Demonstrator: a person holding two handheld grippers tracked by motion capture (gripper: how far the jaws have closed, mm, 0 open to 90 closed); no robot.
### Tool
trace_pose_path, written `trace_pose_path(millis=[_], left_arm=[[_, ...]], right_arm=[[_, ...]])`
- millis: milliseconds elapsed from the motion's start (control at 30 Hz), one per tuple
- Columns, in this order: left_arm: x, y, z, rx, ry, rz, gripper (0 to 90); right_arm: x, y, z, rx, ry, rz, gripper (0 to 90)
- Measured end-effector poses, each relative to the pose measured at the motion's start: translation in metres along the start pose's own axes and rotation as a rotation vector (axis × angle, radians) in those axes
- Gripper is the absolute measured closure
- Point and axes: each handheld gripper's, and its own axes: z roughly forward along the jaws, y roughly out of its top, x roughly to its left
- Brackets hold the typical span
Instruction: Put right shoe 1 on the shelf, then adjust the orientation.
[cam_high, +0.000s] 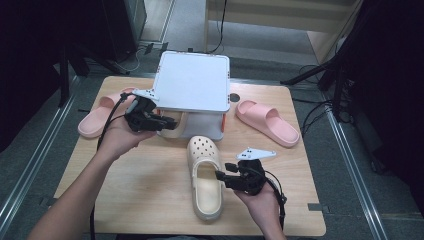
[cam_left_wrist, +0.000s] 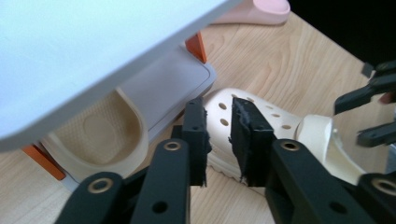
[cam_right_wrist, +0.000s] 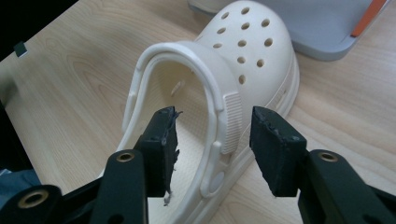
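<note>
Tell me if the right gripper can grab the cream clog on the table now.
Probably yes: the right gripper is open, its jaws either side of the cream clog's side wall and strap, with nothing between.

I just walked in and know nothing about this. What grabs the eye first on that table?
A cream clog lies mid-table, the right gripper open astride its side wall. Behind it stands a small white rack with a second cream clog tucked on its lower shelf. Pink slides flank the rack.

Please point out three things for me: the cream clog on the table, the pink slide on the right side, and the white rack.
cream clog (cam_high: 203, 150), high view, its holed toe cap.
pink slide (cam_high: 267, 120), high view, its strap.
white rack (cam_high: 192, 80), high view, its flat top shelf.
</note>
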Motion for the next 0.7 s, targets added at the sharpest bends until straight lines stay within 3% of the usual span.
trace_pose_path(millis=[233,367,633,700], left_arm=[[0.005,0.017,-0.013,-0.014,0.01,0.02,77.7],[0.011,0.028,-0.02,-0.031,-0.001,0.012,77.5],[0.037,0.044,-0.027,-0.048,0.012,-0.023,78.5],[0.043,0.042,-0.027,-0.053,0.042,-0.03,79.7]], right_arm=[[0.001,-0.004,0.01,0.024,-0.004,0.026,49.0],[0.001,-0.005,0.013,0.032,-0.017,0.025,48.3],[-0.003,-0.008,0.022,0.05,-0.038,0.047,48.2],[-0.003,-0.008,0.025,0.057,-0.042,0.05,48.2]])
